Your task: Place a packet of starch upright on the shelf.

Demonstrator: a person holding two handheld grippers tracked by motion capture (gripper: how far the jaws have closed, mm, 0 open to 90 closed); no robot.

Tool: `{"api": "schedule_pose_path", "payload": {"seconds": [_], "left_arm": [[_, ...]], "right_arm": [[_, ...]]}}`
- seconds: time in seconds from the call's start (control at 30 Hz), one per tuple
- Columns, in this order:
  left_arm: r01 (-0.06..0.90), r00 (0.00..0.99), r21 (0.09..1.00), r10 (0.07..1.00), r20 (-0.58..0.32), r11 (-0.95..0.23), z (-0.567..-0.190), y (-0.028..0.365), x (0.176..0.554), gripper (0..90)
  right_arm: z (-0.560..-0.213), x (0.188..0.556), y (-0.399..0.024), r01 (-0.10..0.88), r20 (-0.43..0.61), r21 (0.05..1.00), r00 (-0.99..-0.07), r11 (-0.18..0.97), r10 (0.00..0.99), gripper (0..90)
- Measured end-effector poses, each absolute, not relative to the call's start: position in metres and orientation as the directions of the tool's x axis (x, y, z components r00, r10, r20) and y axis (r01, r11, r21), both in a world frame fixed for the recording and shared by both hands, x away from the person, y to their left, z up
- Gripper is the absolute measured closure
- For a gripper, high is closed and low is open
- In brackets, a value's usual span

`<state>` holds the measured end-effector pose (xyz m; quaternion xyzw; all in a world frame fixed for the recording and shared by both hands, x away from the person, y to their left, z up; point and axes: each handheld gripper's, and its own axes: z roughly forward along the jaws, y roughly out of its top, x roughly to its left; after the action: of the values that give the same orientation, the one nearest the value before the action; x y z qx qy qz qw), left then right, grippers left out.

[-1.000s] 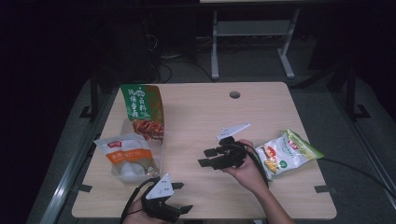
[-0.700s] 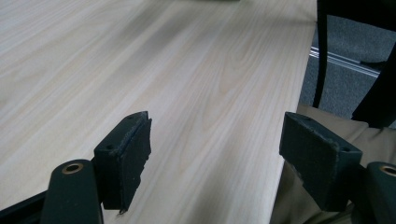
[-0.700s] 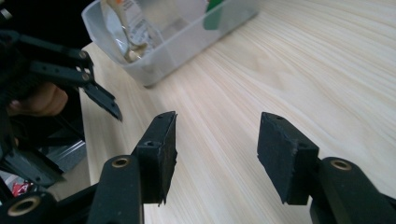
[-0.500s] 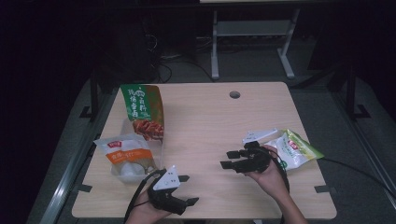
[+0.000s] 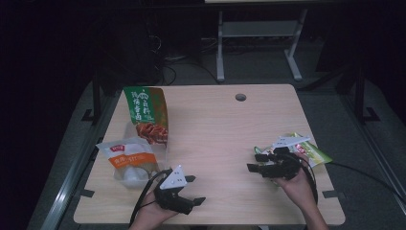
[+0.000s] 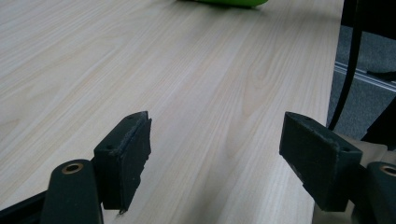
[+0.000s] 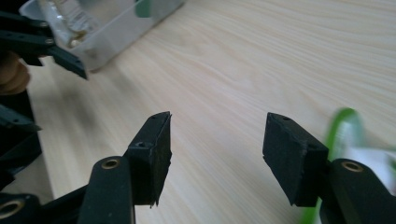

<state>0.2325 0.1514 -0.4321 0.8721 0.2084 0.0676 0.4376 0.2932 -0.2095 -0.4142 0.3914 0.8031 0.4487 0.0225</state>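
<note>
My right gripper (image 5: 254,163) hovers near the table's right edge, jaws pointing left. They stand open and have just been opening, with only bare wood between them in the right gripper view (image 7: 218,120). A green and yellow snack bag (image 5: 313,152) lies just behind that hand; it shows as a green blur (image 7: 344,125) beside the right jaw. My left gripper (image 5: 195,189) rests near the front edge, open, with bare table between its jaws (image 6: 217,123). A tall green pouch (image 5: 145,111) stands at the left, and an orange and white bag (image 5: 125,158) lies in front of it.
The wooden table (image 5: 215,124) has a cable hole (image 5: 240,97) at the back. A cable (image 5: 364,173) trails off the right side. A metal frame (image 5: 258,33) stands on the floor beyond the table. The left gripper (image 7: 44,44) and a clear bag (image 7: 93,25) appear in the right gripper view.
My right hand has moved to the right, from the table's middle to the green and yellow bag, and its jaws stand wider. The left hand has barely shifted.
</note>
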Motion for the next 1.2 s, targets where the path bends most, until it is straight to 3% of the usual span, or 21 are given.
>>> {"api": "schedule_pose_path", "payload": {"seconds": [0.77, 1.0, 1.2], "left_arm": [[0.306, 0.908, 0.795, 0.411, -0.079, -0.524, -0.434, 0.158, 0.229, 24.2], [0.307, 0.909, 0.793, 0.408, -0.081, -0.526, -0.435, 0.157, 0.229, 24.1], [0.314, 0.907, 0.79, 0.414, -0.085, -0.526, -0.436, 0.155, 0.228, 24.2]], "right_arm": [[-0.427, 0.298, -0.279, 0.68, 0.217, 0.701, -0.489, 0.213, 0.845, 33.9], [-0.438, 0.302, -0.277, 0.692, 0.199, 0.685, -0.479, 0.228, 0.855, 33.2], [-0.439, 0.304, -0.267, 0.671, 0.168, 0.686, -0.523, 0.282, 0.836, 33.3]]}}
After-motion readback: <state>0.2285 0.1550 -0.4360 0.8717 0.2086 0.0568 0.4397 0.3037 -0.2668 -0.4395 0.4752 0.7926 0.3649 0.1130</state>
